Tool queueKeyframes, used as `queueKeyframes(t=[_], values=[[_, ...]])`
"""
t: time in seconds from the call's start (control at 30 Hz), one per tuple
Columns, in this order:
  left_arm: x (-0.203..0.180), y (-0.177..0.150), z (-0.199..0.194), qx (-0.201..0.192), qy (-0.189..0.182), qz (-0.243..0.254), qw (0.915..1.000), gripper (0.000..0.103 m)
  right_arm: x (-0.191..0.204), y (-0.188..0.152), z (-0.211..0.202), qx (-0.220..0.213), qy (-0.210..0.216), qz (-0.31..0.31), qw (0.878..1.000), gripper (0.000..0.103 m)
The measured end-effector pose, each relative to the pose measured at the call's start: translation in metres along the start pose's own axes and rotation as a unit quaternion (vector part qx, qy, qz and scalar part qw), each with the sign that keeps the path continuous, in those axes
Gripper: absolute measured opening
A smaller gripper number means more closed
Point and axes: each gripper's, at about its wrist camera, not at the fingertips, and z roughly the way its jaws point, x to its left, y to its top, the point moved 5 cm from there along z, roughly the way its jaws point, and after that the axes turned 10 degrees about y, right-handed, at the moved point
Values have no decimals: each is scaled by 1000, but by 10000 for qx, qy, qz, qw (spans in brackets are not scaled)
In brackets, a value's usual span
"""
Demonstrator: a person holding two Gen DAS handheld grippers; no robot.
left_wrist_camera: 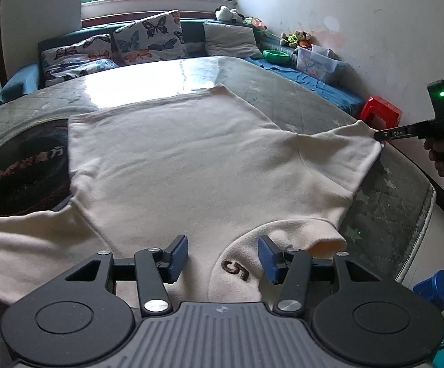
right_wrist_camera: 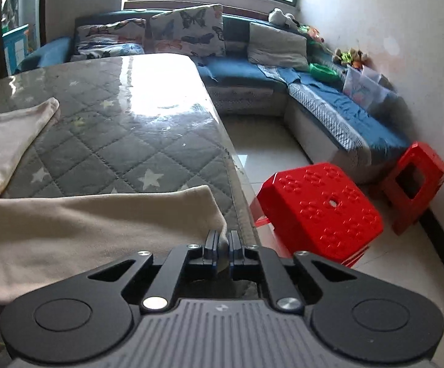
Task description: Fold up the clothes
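The tabletop (right_wrist_camera: 105,153) has a grey quilted cover with white stars under a shiny clear sheet. On it lies a cream shirt (left_wrist_camera: 176,159), spread flat, one sleeve (right_wrist_camera: 99,224) reaching the tabletop's edge.

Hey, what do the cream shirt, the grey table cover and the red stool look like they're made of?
Shirt: soft knit, probably cotton or fleece; matte, slightly fuzzy, drapes in gentle creases.
Cover: quilted fabric with stitched diamonds and white stars, apparently under a clear glossy sheet, since window light glares off it.
Stool: moulded plastic; uniform shiny red with embossed bumps.
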Motion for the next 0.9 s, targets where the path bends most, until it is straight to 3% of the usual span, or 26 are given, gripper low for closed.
queueKeyframes(t=[0.17,0.27,0.37,0.53,0.63,0.7,0.9], values=[[29,4,-16,-167,373,-243,9989,54,15,13,-18,-181,221,-184,9994,19],[59,5,-24,-205,849,-529,9948,54,39,22,-26,-277,674,-348,9967,24],[93,4,-32,-247,1427,-879,9855,58,73,31,-30,-357,1151,-641,9906,30],[162,-2,-39,-189,2573,-1624,9524,60,141,37,-31,-365,2022,-1216,9711,33],[202,-10,-39,-74,3069,-2145,9272,60,178,35,-30,-320,2399,-1602,9570,35],[223,-15,-39,-67,3268,-2367,9149,60,199,34,-29,-272,2567,-1805,9491,35],[263,-25,-24,137,3347,-2832,8987,55,246,33,-28,-142,2913,-2242,9299,35]])
